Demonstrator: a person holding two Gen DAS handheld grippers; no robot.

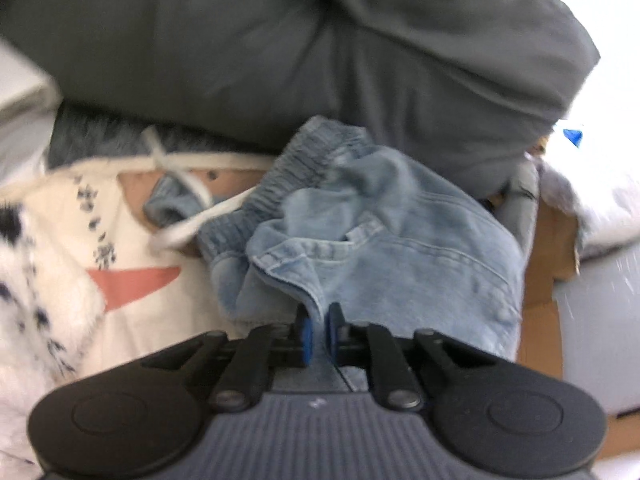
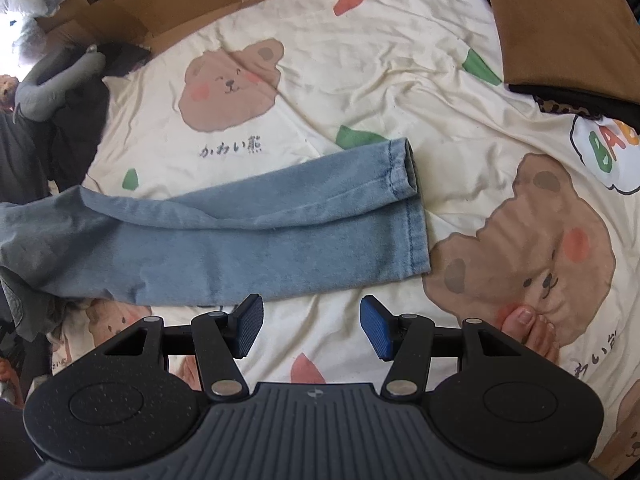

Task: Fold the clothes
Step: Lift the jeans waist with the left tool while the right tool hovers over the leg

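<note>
- My left gripper (image 1: 318,330) is pinched tight on a fold of the jeans (image 1: 360,232) near the waistband end; the blue pads (image 1: 307,334) nearly meet with denim squeezed between them.
- That end of the jeans is bunched into a crumpled heap, the elastic waistband (image 1: 304,160) at its far side and a white drawstring (image 1: 188,184) trailing off to the left, just in front of a dark grey pillow (image 1: 280,48).
- My right gripper (image 2: 312,326) hangs spread and empty over the bed sheet (image 2: 360,80), just on the near side of the jeans' legs (image 2: 248,232).
- The two legs lie flat and stacked on the sheet, the hems (image 2: 408,208) pointing right; a bare foot (image 2: 528,332) rests on the sheet at the right.
- I judge the step to be the start of the fold: one end is gripped, the other is not yet taken.
- Next I would bring the right gripper down onto the hems or the near edge of the legs and close on both layers.
- Then pulling the two ends apart should flatten the bunched waist before I fold it over.
</note>
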